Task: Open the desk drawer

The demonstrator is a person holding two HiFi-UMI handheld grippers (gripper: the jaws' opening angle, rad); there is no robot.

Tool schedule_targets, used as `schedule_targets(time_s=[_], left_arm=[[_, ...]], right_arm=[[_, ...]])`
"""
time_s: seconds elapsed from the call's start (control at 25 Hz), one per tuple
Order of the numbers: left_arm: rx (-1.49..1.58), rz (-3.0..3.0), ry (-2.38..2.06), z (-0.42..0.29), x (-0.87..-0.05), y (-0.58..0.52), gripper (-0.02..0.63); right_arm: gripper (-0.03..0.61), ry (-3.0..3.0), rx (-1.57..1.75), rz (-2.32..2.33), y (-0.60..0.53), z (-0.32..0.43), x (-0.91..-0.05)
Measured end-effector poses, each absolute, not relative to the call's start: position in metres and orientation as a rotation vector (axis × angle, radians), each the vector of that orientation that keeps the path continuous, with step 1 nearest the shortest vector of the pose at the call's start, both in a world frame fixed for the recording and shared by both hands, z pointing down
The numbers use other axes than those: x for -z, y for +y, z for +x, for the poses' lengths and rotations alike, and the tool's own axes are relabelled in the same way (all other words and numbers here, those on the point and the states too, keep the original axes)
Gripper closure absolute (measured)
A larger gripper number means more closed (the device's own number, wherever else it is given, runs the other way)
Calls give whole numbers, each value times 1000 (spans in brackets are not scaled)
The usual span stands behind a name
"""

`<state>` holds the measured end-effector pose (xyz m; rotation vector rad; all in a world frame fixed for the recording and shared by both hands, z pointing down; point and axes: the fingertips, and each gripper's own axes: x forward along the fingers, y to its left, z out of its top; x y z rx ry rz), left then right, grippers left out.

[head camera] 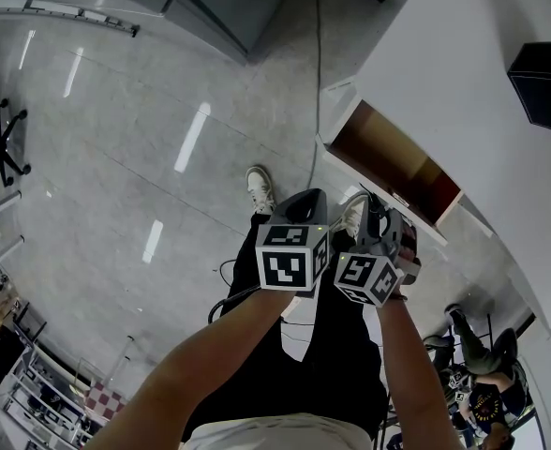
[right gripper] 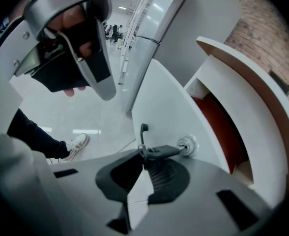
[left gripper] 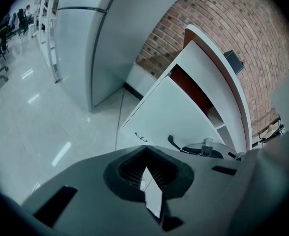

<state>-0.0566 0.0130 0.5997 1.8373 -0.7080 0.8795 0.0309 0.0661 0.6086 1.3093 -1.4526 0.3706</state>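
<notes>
Jaws: left gripper point(left gripper: 147, 167) closed, empty; right gripper point(right gripper: 143, 163) pinching the key point(right gripper: 161, 152).
Drawer: white front point(right gripper: 157, 100), directly ahead of the right gripper.
Technique: probably turn the key fully, then pull squarely by the handle point(right gripper: 143, 132).

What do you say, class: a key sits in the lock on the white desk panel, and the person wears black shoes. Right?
Wrong on the shoes: they are white, as the head view shows. The key does sit in the lock.
</notes>
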Motion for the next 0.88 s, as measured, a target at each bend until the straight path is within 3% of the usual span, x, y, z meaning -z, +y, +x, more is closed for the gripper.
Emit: schedule_targets(time_s=[0.88], left_arm=[[-909, 1846, -706, -44, -603, 13, 606]], right_arm=[[555, -1472, -459, 1350, 75, 33, -606]])
